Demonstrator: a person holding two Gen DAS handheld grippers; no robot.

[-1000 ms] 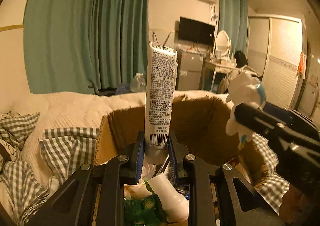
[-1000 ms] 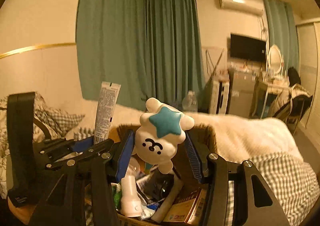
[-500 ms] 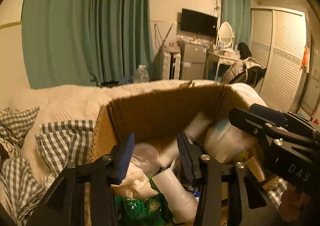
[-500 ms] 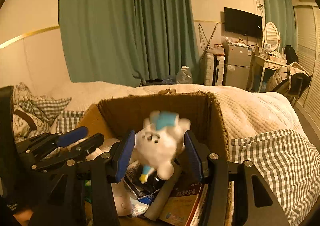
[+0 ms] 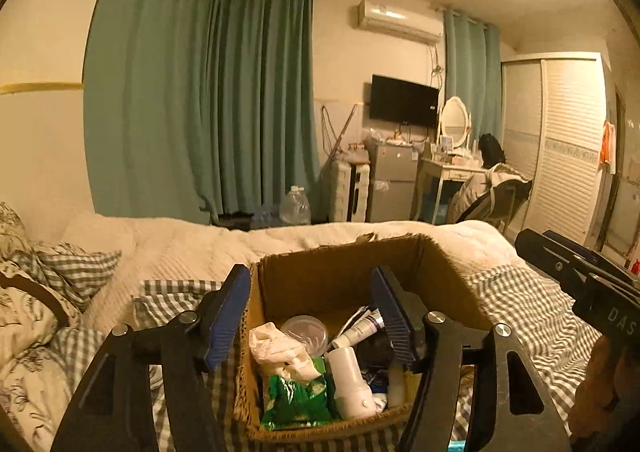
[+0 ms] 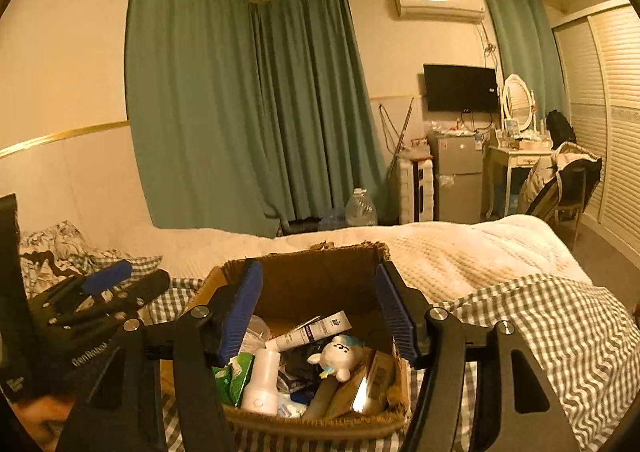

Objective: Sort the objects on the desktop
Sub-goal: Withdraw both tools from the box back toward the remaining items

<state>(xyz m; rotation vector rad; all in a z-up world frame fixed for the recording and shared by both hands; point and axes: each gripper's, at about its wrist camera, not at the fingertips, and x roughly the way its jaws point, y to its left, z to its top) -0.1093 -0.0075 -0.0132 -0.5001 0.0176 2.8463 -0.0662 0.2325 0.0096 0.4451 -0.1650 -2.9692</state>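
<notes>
Opening wide, the left tongs (image 5: 308, 316) hold nothing, and the right tongs (image 6: 318, 310) are spreading too, empty, both hanging above the box (image 6: 316, 276) on the bed (image 6: 480, 248); inside it, the tube (image 6: 308, 332) lies beside the toy (image 6: 340, 352), bottle (image 6: 264, 384) and green packet (image 5: 296, 400)

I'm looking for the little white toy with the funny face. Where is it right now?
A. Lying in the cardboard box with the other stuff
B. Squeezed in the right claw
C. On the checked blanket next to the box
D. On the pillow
A: the white toy lies among the clutter inside the cardboard box, and nothing sits between the opening fingers of the right claw.
</notes>
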